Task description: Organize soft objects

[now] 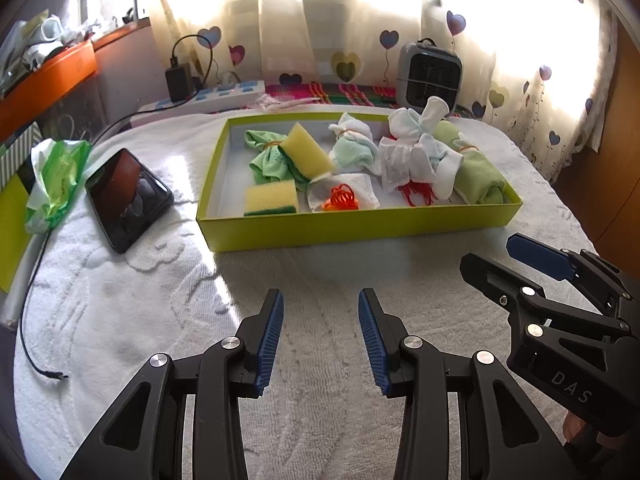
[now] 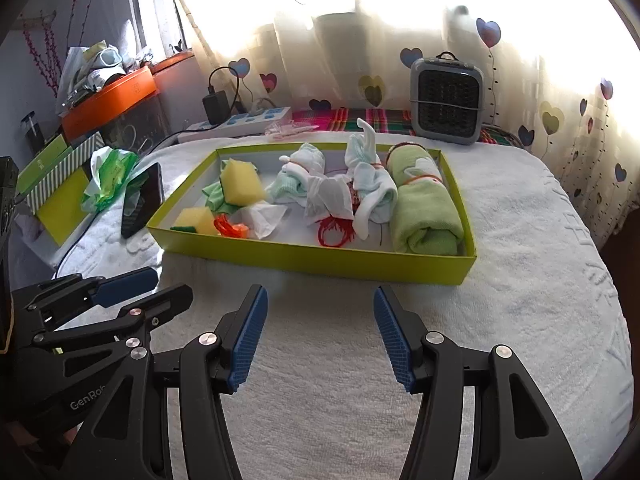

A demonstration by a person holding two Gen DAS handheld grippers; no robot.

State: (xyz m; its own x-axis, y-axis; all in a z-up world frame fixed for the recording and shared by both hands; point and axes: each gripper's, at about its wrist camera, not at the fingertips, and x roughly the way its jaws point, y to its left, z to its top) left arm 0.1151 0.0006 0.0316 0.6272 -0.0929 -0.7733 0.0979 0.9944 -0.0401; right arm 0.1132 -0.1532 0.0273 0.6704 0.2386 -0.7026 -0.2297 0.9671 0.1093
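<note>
Left wrist view: every soft bundle is seen gathered inside the green box [image 1: 352, 228], so nothing is held. Left tool [image 1: 320, 336] and right tool [image 2: 320, 336] are kept parted, empty, just before the box.

Behind the lime tray [image 2: 304, 258] the window glare washes out the curtain [image 2: 400, 32], so its pattern there is lost. Left of the tray, the striped box [image 1: 12, 156] is cut by the frame edge, and the phone [image 2: 142, 200] is seen only edge-on
</note>
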